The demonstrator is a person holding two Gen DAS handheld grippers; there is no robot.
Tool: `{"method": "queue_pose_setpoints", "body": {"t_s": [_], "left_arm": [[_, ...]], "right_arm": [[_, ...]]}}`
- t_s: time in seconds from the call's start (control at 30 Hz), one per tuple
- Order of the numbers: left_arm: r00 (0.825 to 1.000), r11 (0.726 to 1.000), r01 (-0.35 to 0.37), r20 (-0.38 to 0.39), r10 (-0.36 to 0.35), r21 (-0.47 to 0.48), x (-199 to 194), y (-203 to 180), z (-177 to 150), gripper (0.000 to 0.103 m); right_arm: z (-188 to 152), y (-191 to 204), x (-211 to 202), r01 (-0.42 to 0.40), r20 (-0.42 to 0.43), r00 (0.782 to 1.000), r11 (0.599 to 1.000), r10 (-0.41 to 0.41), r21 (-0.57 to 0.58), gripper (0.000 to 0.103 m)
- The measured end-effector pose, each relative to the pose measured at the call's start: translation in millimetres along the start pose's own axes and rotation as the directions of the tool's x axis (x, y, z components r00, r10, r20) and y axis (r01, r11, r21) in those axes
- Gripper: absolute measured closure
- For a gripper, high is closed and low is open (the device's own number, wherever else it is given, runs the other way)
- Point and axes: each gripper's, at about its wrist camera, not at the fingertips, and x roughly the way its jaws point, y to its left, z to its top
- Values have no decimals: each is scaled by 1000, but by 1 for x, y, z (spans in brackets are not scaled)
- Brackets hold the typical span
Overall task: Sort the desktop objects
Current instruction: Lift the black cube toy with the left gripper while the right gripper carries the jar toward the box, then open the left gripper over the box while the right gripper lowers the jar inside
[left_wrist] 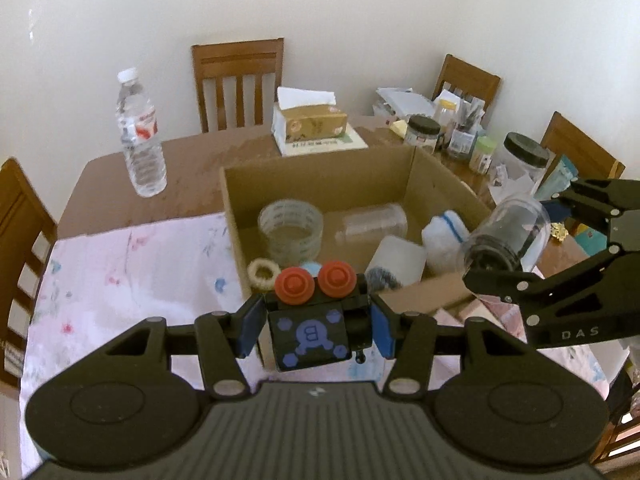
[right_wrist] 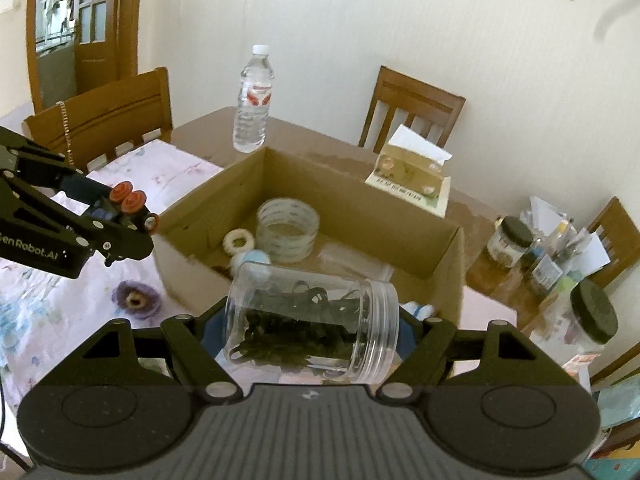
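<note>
Holding both loads over the near side of the cardboard box [left_wrist: 320,184]. Left gripper [left_wrist: 314,320] clamped on black toy block [left_wrist: 308,334] with two red knobs, at box's near-left corner. Right gripper [right_wrist: 314,326] clamped on clear jar [right_wrist: 312,320] of dark bits, long axis lying crosswise between the pads, mouth toward right; lid apparently absent, view blurred. Jar above near-right wall, box interior straight ahead and below. Right hand marginally nearer the open space. Box already holding tape roll [left_wrist: 290,232]. Wooden table [left_wrist: 192,160], floral cloth [left_wrist: 132,272] at near edge, water bottle [left_wrist: 140,128] toward far-left corner, white walls.
</note>
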Motion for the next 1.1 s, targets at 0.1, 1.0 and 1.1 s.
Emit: {"method": "queue_pose_setpoints", "body": {"t_s": [0.1,1.0,1.1], "left_arm": [[1000,1000,8,3,-8,22,7,-3,13,49],[999,994,4,-54,1,105,74,-25,62,22],[998,995,1,-70,6,103,69,-25,58,20]], "right_arm": [[5,-10,5,5,6,1000,1000,-5,3,21],[19,-55,37,22,-27,999,999,-21,24,21],[25,-56,43,17,-17,1000,1000,-17,21,21]]}}
